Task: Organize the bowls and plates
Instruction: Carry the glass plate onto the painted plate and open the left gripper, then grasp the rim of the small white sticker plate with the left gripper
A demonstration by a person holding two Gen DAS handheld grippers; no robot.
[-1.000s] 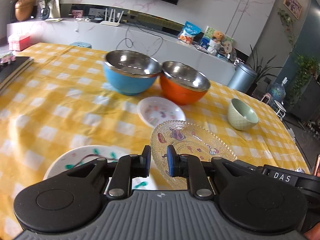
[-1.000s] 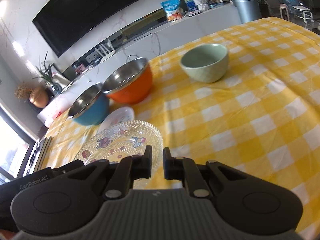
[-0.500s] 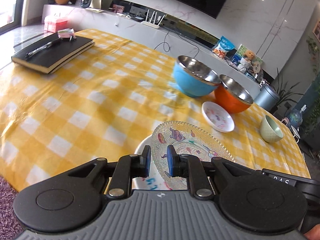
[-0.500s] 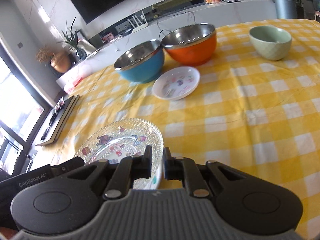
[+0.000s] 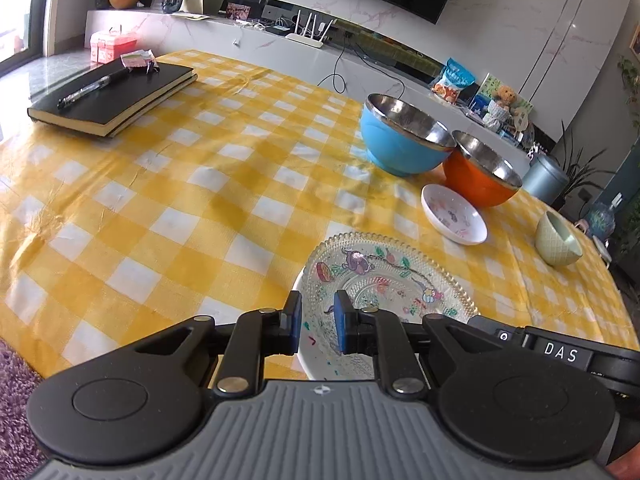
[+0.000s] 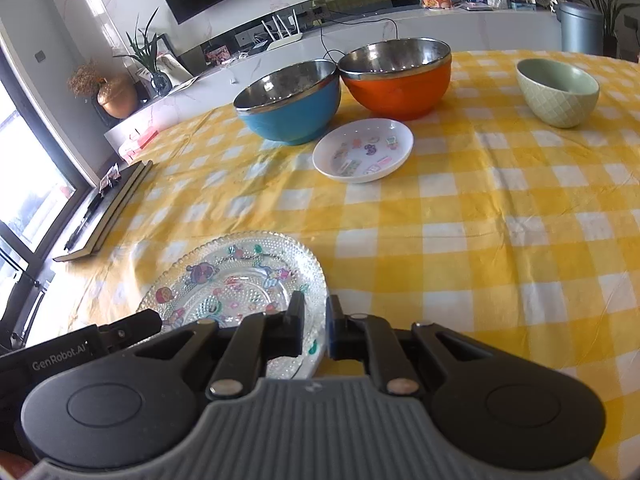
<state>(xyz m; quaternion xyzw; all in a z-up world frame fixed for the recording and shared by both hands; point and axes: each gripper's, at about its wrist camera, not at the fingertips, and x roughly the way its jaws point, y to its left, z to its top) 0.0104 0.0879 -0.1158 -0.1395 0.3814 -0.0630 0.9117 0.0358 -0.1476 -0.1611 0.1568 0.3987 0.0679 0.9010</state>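
A clear patterned glass plate [image 5: 384,276] [image 6: 236,276] lies on top of a white plate [image 5: 320,354] [image 6: 298,362] at the table's near edge. My left gripper [image 5: 317,328] is shut on the left rim of the glass plate. My right gripper [image 6: 316,330] is shut on its right rim. Farther off stand a blue bowl [image 5: 400,144] [image 6: 292,104], an orange bowl [image 5: 478,178] [image 6: 400,76], a small white dish [image 5: 454,214] [image 6: 364,150] and a green bowl [image 5: 558,242] [image 6: 558,92].
The table wears a yellow checked cloth [image 5: 200,184] [image 6: 500,220]. A black notebook [image 5: 112,98] [image 6: 104,208] with a pen lies at the far left. A purple rug [image 5: 12,396] shows below the table's near edge.
Both grippers, holding the glass plate, have moved left and down over the white plate. The glass plate now rests on it. The bowls look farther away.
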